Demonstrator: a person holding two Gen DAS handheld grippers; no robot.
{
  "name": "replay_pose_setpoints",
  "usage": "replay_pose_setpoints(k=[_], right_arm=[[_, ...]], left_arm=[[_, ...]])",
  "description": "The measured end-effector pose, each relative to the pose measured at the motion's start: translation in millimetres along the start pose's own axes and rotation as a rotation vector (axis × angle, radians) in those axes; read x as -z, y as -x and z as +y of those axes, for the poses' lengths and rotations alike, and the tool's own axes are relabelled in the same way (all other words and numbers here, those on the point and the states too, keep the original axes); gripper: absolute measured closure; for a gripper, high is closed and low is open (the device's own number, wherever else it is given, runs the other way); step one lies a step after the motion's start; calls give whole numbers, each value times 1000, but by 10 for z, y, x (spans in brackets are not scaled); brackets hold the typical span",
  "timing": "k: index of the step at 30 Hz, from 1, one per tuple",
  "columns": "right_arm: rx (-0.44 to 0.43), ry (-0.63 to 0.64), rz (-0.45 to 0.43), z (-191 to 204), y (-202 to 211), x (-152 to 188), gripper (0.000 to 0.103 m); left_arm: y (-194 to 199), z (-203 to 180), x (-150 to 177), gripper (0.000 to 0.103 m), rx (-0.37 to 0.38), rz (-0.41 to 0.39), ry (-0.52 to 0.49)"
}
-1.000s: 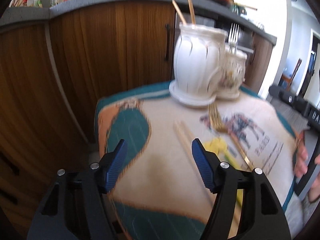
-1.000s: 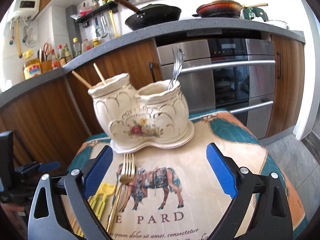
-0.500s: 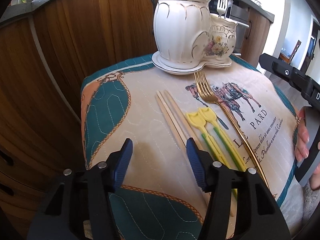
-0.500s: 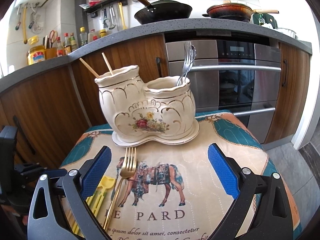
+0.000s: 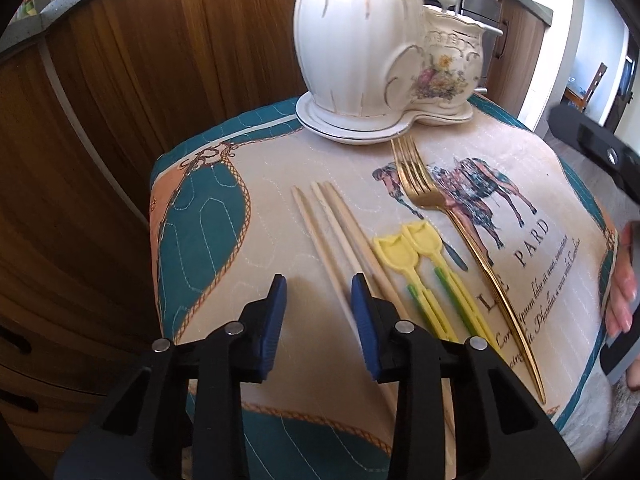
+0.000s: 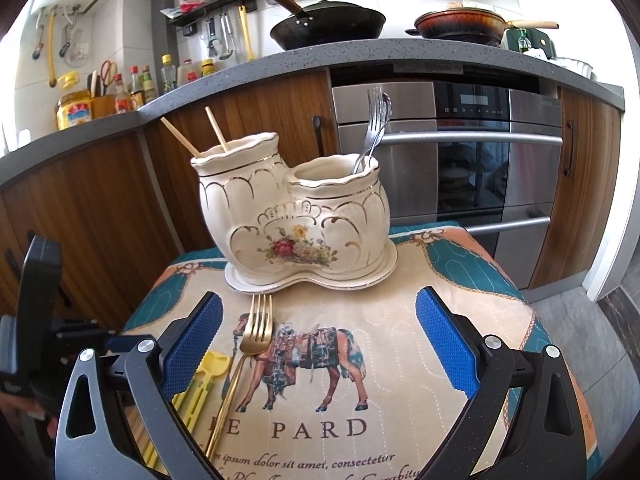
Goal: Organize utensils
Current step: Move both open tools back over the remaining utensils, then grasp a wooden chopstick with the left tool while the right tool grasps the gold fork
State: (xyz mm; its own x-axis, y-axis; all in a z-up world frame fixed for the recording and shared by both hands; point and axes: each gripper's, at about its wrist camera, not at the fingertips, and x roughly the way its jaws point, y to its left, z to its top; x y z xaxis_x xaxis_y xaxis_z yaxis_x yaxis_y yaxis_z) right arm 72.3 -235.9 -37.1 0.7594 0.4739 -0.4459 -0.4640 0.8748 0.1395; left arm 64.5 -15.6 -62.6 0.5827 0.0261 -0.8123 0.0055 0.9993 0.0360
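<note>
A cream two-pot ceramic holder [image 5: 380, 56] [image 6: 296, 216] stands at the far edge of a horse-print mat [image 5: 256, 216]. Its left pot holds two chopsticks [image 6: 196, 132], its right pot silver forks [image 6: 374, 128]. On the mat lie three wooden chopsticks [image 5: 336, 232], two yellow plastic picks [image 5: 416, 256] [image 6: 200, 384] and a gold fork [image 5: 440, 216] [image 6: 248, 356]. My left gripper [image 5: 318, 304] is open and empty, low over the mat, its right finger over the leftmost chopstick. My right gripper [image 6: 318, 340] is wide open and empty above the mat.
Wooden cabinets [image 5: 120, 92] stand behind the mat. A steel oven [image 6: 460, 152] is at the back right. The counter [image 6: 360, 52] carries two pans and bottles. The right gripper's body and a hand [image 5: 624, 280] show at the right edge of the left wrist view.
My left gripper has dropped toward the mat and come closer to the chopsticks, and its jaws have narrowed. My right gripper has barely moved.
</note>
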Motion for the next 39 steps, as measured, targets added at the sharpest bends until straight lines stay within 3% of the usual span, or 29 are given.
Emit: replay_pose_setpoints(k=[8, 10, 13, 20, 23, 25, 31, 37, 39], right_arm=[[-5, 16, 26, 37, -36, 23, 6], [-5, 28, 42, 59, -51, 36, 6], [-7, 46, 96, 102, -105, 61, 7], [-55, 106, 289, 310, -360, 213, 10], [-39, 136, 328, 409, -429, 234, 28], [-41, 143, 361, 452, -475, 244, 45], [-68, 157, 456, 603, -585, 254, 72], [-100, 135, 540, 612, -729, 229, 80], [-103, 137, 548, 597, -744, 219, 90]], left_arm=[[-39, 69, -101, 79, 18, 17, 9], [-30, 76, -103, 86, 15, 15, 1], [-11, 101, -90, 93, 21, 11, -3], [-2, 146, -9, 96, 51, -7, -13], [20, 157, 27, 97, 81, -12, -11], [22, 179, 40, 97, 96, -18, -7], [-5, 205, 58, 97, 115, -34, -24], [-30, 207, 74, 97, 146, -48, -40], [-26, 221, 84, 97, 149, -52, -43]])
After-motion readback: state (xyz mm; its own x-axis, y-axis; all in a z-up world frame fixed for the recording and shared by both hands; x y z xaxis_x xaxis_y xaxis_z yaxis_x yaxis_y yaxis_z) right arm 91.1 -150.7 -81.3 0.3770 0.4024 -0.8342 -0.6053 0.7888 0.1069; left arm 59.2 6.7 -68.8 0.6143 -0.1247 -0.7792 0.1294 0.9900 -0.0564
